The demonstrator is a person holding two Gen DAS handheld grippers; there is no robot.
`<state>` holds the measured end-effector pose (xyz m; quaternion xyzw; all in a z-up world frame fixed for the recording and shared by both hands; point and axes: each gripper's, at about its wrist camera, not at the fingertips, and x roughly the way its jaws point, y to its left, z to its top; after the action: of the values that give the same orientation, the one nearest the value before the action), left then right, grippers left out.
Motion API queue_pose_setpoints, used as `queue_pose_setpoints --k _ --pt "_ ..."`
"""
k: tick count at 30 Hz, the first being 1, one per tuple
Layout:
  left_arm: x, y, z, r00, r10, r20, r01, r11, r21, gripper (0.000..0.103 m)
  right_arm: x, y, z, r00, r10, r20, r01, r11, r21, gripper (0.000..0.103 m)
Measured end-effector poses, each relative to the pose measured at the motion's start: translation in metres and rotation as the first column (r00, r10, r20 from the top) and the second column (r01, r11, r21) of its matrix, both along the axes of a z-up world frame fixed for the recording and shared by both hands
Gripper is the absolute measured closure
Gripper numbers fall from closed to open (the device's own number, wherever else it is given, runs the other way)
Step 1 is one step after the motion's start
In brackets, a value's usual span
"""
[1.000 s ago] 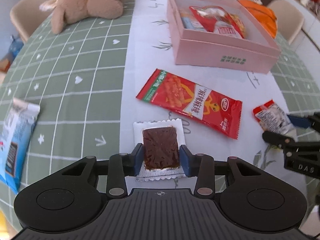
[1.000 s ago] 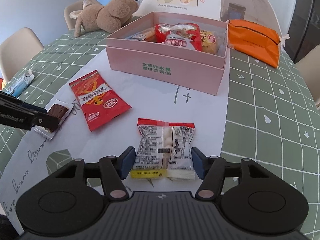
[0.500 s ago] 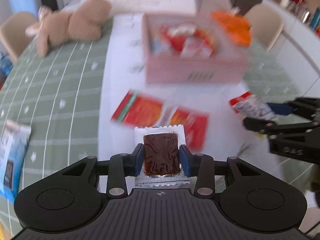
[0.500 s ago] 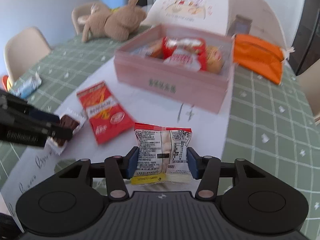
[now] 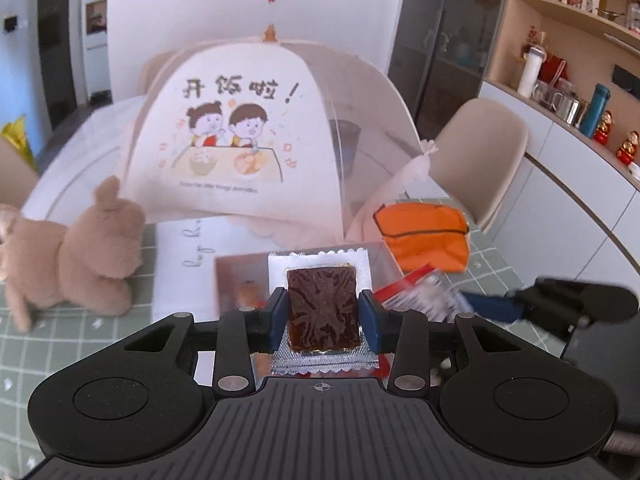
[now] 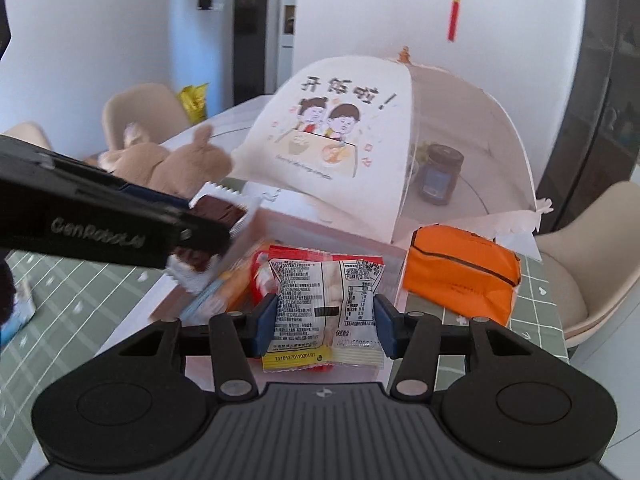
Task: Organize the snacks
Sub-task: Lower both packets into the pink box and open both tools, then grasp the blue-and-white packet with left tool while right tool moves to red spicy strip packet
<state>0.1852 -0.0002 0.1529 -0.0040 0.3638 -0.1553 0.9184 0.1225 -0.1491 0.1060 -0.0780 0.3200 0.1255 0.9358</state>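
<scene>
Snacks held aloft in both grippers, above the pink box (image 5: 234, 276). Left hand-held gripper (image 5: 323, 322) clamped on the brown-filled sachet (image 5: 322, 312), long axis running away from the camera, crimped top edge pointing forward. Right hand-held gripper (image 6: 325, 322) clamped on the clear printed packet (image 6: 326, 304), label side up, long axis likewise forward, red seal farthest.

Seen only from the right wrist: packets inside the box (image 6: 256, 276), a dark jar (image 6: 440, 176) under the mesh food cover (image 6: 360, 140). Seen only from the left wrist: shelves with bottles, and the right packet (image 5: 424, 292) as a blur, probably tilted. Orange pouch (image 6: 460, 268) on the table (image 6: 80, 300) right of the box, plush toy (image 5: 80, 264) left.
</scene>
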Motion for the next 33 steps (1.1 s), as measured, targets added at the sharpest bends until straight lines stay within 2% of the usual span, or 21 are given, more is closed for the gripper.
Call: queue_pose_setpoints --k 5,8,11,15,20,25,27,30,32,33 --pt "0.040 -0.001 -0.035 0.996 0.031 -0.082 -0.031 1.000 0.006 0.060 0.035 0.007 -0.032 0.998 0.000 -0.062 0.000 1.000 0.000 0.048" --pt "0.044 0.004 -0.048 0.991 0.052 -0.126 -0.051 0.999 0.010 0.060 0.042 0.008 -0.047 0.992 0.001 -0.128 0.002 1.000 0.025 0.042" --pt "0.040 0.011 -0.055 0.989 0.045 -0.141 -0.042 0.999 0.019 0.060 0.035 0.004 -0.051 0.991 -0.002 -0.136 0.010 0.998 0.057 0.037" --pt "0.027 0.023 -0.054 0.990 0.051 -0.133 -0.045 0.998 0.047 0.060 0.020 0.001 -0.042 0.994 -0.011 -0.107 0.020 0.996 0.083 0.036" --pt "-0.004 0.055 -0.042 0.992 0.069 -0.108 -0.063 0.996 0.055 0.060 -0.009 0.013 -0.030 0.995 0.054 -0.086 -0.042 0.990 0.138 0.028" --pt "-0.056 0.124 -0.043 0.982 0.159 -0.100 -0.153 0.986 0.062 0.060 -0.036 0.046 -0.050 0.974 0.170 -0.150 -0.152 0.981 0.122 0.026" --pt "-0.079 0.162 -0.049 0.966 0.229 -0.118 -0.222 0.973 0.067 0.060 -0.046 0.059 -0.063 0.961 0.207 -0.185 -0.189 0.976 0.109 0.026" --pt "-0.117 0.227 -0.060 0.917 0.367 -0.158 -0.364 0.930 0.052 0.060 -0.057 0.074 -0.076 0.944 0.243 -0.223 -0.226 0.969 0.098 0.026" --pt "-0.142 0.270 -0.068 0.865 0.469 -0.177 -0.465 0.883 0.066 0.060 -0.064 0.083 -0.082 0.934 0.266 -0.237 -0.251 0.963 0.093 0.026" --pt "-0.155 0.291 -0.073 0.827 0.530 -0.188 -0.525 0.847 0.080 0.061 -0.065 0.087 -0.085 0.931 0.275 -0.242 -0.261 0.961 0.088 0.026"
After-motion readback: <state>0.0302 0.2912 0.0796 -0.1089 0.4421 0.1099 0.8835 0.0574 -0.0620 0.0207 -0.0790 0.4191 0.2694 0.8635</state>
